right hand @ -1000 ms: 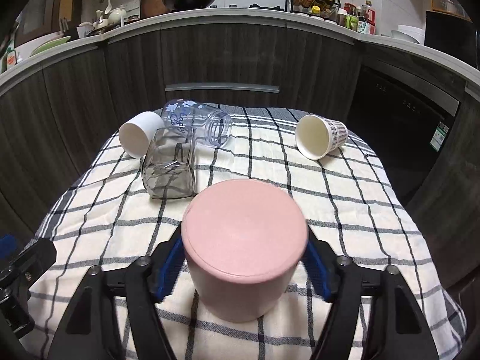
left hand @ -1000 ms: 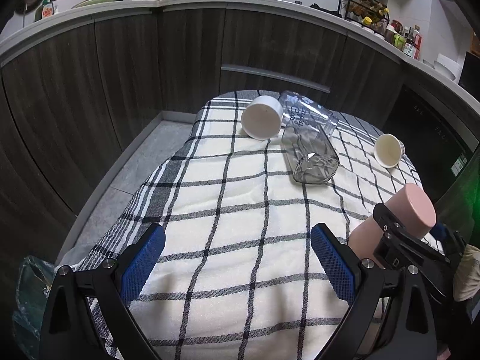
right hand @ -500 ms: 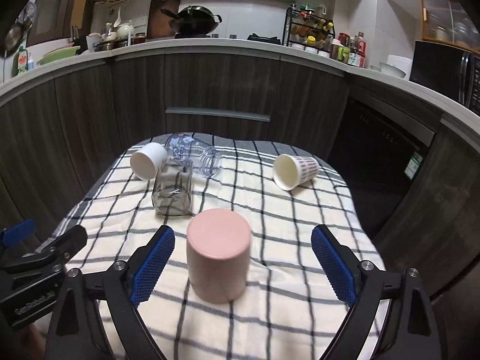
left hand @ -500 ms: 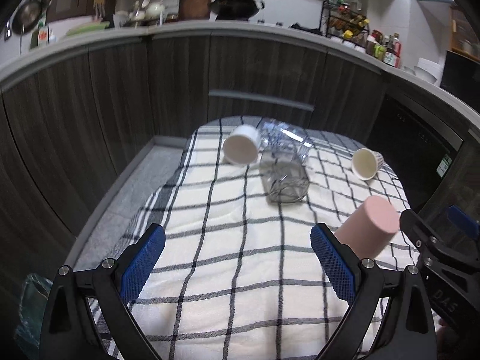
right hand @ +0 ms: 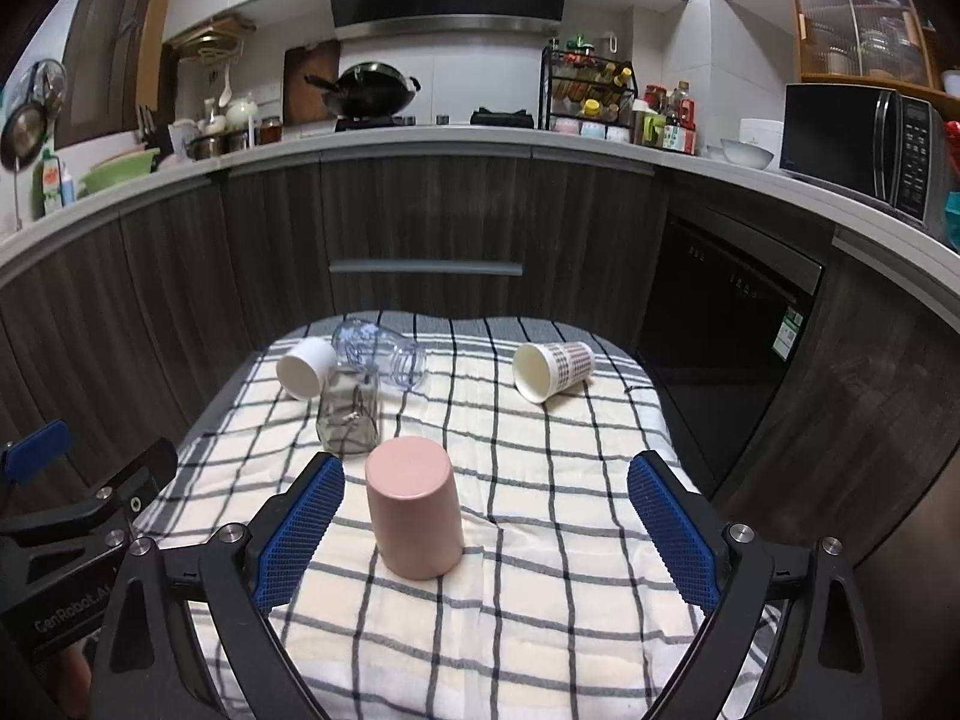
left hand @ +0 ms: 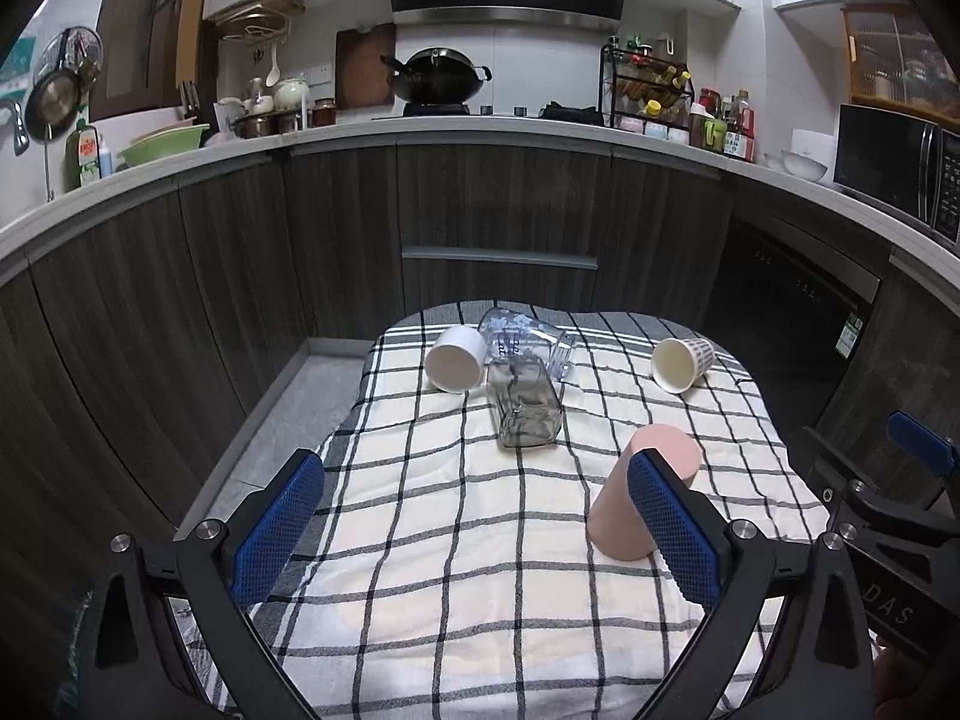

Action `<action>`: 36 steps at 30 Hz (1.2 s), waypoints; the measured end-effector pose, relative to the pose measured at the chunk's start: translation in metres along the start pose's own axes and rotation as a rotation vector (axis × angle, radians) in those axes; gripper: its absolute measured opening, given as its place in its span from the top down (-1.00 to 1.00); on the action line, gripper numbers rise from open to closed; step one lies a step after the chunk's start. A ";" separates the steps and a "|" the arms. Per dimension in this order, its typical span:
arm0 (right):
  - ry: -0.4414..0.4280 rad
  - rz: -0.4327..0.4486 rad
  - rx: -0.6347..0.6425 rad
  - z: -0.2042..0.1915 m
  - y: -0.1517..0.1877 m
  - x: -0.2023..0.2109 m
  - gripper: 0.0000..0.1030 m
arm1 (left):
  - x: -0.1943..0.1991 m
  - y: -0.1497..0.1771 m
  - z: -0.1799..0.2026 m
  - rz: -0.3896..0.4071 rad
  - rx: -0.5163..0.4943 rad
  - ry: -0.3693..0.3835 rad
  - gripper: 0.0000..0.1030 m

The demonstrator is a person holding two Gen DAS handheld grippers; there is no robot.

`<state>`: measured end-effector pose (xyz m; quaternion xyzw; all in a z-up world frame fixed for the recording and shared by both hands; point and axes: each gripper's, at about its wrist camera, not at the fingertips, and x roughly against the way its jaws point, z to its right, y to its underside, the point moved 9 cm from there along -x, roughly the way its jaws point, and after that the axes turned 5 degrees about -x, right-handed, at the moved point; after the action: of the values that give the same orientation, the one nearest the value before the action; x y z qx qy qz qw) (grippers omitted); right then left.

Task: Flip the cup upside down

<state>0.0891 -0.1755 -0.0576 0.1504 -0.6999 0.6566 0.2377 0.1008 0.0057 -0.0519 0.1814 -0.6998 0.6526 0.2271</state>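
Note:
A pink cup (right hand: 414, 507) stands upside down on the checked cloth (right hand: 540, 600), its flat base up; it also shows in the left wrist view (left hand: 636, 498), partly behind my left finger. My right gripper (right hand: 486, 531) is open and empty, drawn back from the cup, which stands between its fingers nearer the left one. My left gripper (left hand: 474, 534) is open and empty over the cloth's near left part. A white cup (left hand: 455, 357), a grey glass (left hand: 525, 405), a clear bottle (left hand: 528, 342) and a patterned paper cup (right hand: 553, 369) lie on their sides farther back.
The cloth-covered table (left hand: 420, 630) ends close to dark wood cabinets (left hand: 498, 222) behind and a dishwasher front (right hand: 720, 324) to the right. Floor (left hand: 270, 414) shows left of the table. The right gripper's body (left hand: 888, 534) sits at the right edge of the left wrist view.
My right gripper has let go of the pink cup, opened wide and pulled back and up. The cup stays upside down on the cloth. The left gripper has also risen and drawn back.

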 end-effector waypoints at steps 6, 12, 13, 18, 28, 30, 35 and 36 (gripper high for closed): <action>-0.010 0.018 -0.020 0.007 -0.001 0.019 -0.91 | 0.018 0.000 0.002 0.013 -0.018 -0.032 -1.00; -0.006 0.014 -0.054 0.018 0.001 0.028 -0.91 | 0.031 0.000 -0.001 0.020 -0.022 -0.066 -1.00; -0.004 0.017 -0.058 0.020 0.000 0.030 -0.91 | 0.032 0.000 -0.002 0.022 -0.023 -0.068 -1.00; -0.006 0.036 -0.060 0.023 -0.001 0.041 -0.92 | 0.042 -0.001 -0.001 0.046 -0.028 -0.072 -1.00; -0.007 0.062 -0.055 0.023 -0.004 0.049 -0.93 | 0.048 -0.003 -0.001 0.057 -0.031 -0.071 -1.00; -0.007 0.062 -0.054 0.023 -0.004 0.049 -0.93 | 0.048 -0.003 -0.001 0.059 -0.030 -0.069 -1.00; -0.007 0.061 -0.054 0.023 -0.003 0.049 -0.93 | 0.049 -0.003 -0.001 0.059 -0.028 -0.070 -1.00; -0.007 0.060 -0.054 0.023 -0.003 0.048 -0.93 | 0.049 -0.003 -0.001 0.059 -0.028 -0.070 -1.00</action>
<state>0.0469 -0.1937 -0.0298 0.1252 -0.7225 0.6436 0.2192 0.0621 0.0088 -0.0219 0.1801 -0.7215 0.6423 0.1856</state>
